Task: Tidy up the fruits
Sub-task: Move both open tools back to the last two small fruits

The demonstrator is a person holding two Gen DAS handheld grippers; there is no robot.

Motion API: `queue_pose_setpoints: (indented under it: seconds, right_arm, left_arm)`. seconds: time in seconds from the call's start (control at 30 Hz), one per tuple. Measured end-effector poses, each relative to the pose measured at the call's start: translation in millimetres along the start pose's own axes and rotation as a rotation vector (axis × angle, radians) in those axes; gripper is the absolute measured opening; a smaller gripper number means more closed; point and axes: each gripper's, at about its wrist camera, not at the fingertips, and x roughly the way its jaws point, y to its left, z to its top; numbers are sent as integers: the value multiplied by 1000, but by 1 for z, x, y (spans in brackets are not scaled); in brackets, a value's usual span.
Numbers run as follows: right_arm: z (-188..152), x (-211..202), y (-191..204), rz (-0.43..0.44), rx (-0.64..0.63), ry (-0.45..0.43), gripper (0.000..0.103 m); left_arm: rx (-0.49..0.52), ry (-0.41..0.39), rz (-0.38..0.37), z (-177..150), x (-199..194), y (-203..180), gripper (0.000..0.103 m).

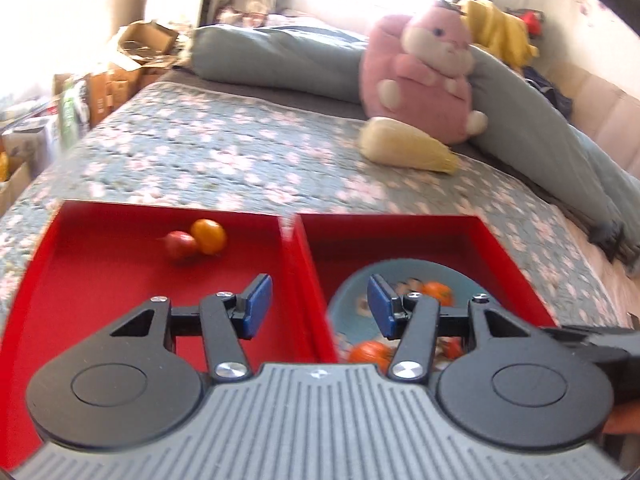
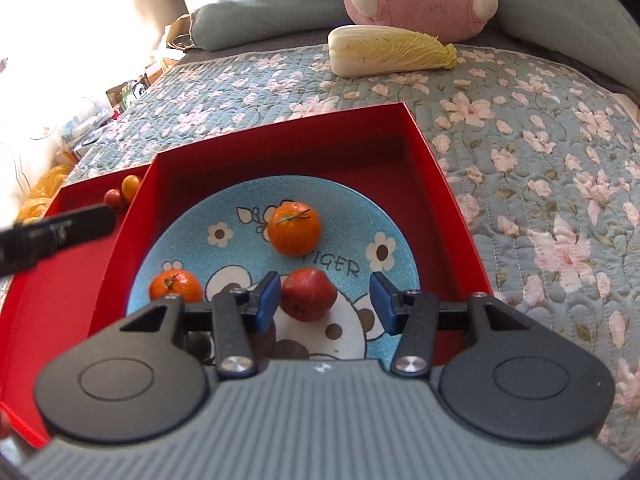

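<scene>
Two red trays lie side by side on the bed. The left tray (image 1: 100, 280) holds a small red fruit (image 1: 180, 245) and an orange one (image 1: 208, 236) at its far side. The right tray (image 2: 440, 184) holds a blue cartoon plate (image 2: 224, 216) with two oranges (image 2: 294, 229) (image 2: 175, 286) and a red apple (image 2: 308, 294). My left gripper (image 1: 320, 304) is open and empty above the wall between the trays. My right gripper (image 2: 325, 300) is open, with the apple between its fingers, nearer the left finger (image 2: 267, 300).
The trays sit on a flowered quilt (image 2: 520, 128). A napa cabbage (image 2: 388, 51) and a pink plush toy (image 1: 420, 76) lie beyond them, with grey-blue bedding (image 1: 272, 56) behind. Cardboard boxes (image 1: 120, 68) stand off the bed's left side.
</scene>
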Motion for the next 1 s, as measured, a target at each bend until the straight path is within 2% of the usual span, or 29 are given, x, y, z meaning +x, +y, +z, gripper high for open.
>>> queue_pose_setpoints:
  seconds: [0.13,0.27,0.37,0.53,0.67,0.73,1.0]
  right_arm:
    - [7,-3,15,24,-33,-19,52]
    - [22,-9,46,92,-87,-61,52]
    - [36,-12,75,149,-131,-105,52]
    - [61,1,120,207,-214,-125,48]
    - [76,23,146,230,-245,-93,42]
    - [81,38,156,233,-256,-60,41]
    - [91,78,156,264,-104,50,42]
  left_arm:
    - [-15,2,72,11,7,25,59]
    - [-8,5,155,21,19,59,59]
    - [-20,29,186,23,29,83,59]
    - [16,80,163,19,51,98,59]
    - [91,89,105,17,68,96,59]
    - [135,90,85,18,73,94,59]
    - [292,95,22,16,96,93,59]
